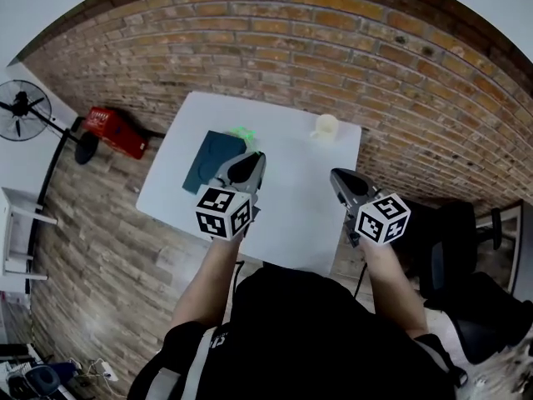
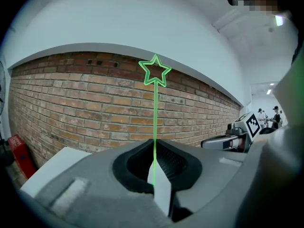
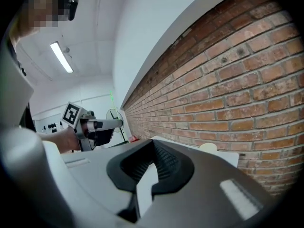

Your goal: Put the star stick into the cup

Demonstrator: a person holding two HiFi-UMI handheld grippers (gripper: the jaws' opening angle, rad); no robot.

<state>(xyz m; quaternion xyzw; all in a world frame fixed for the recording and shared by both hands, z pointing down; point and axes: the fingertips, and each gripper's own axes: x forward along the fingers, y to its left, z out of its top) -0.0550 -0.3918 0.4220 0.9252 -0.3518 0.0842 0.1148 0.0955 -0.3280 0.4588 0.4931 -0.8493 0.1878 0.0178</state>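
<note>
Plainly, the carry step is in hand. The left gripper [image 2: 154, 163] has its fingers clenched on the star stick [image 2: 155, 113], a thin green rod that stands upright out of the grip with its outlined star on top, seen against the brick wall [image 2: 71, 99]. The stick's lower end is hidden below the fingers, so I cannot tell how much of it hangs under the grip.

The right gripper [image 3: 151, 167] has its fingers drawn together with nothing between them. It hangs over the near right part of the white worktop [image 1: 283, 215], beside the left one.

The cup [image 1: 326, 127], a small cream one, stands near the far right corner of the worktop, well apart from the star stick, which sits above the left half, just beside a dark teal pad [image 1: 208, 161] lying flat there. Nothing is in the cup's mouth as far as the head view shows, so by my reading the insertion is not yet done.

The next move calls for 3 things:
1. Take the left gripper across toward the far right corner until the stick's lower end is over the cup's mouth.
2. Keep the stick upright on the way down into the cup.
3. Release the fingers only once the rod rests inside.

The cup looks light, so a sideways knock from the stick might tip it.
</note>
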